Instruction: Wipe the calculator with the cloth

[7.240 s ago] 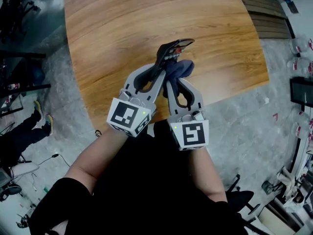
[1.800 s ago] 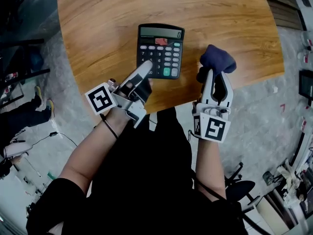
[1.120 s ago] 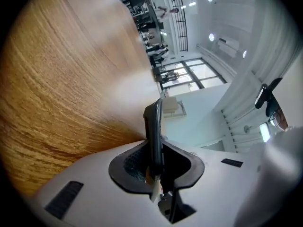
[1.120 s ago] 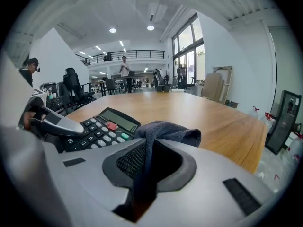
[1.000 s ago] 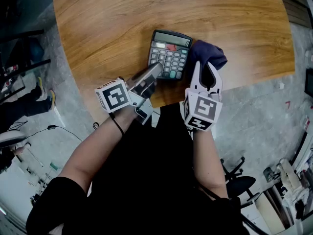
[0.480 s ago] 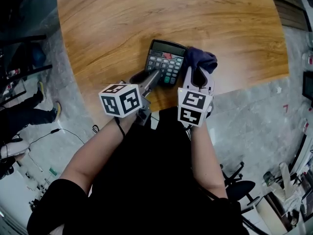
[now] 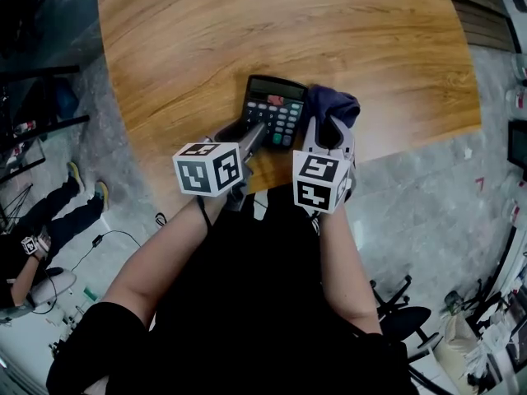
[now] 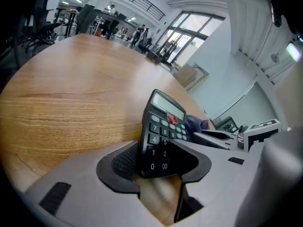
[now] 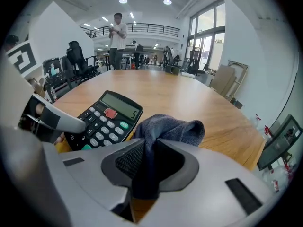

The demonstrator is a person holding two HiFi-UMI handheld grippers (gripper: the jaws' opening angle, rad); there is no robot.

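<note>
The left claw (image 8: 158, 168), its jaws just opening, loosely straddled the near end of the calculator (image 7: 276, 109) on the desk (image 7: 206, 39), hiding its lowest keys. The right claw (image 9: 149, 167) pinched the dark blue cloth (image 9: 170, 126) beside it.

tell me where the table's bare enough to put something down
Bare table: everything beyond the calculator, plus the strips left of it and right of the cloth. Crowded: the near edge around calculator and cloth.
</note>
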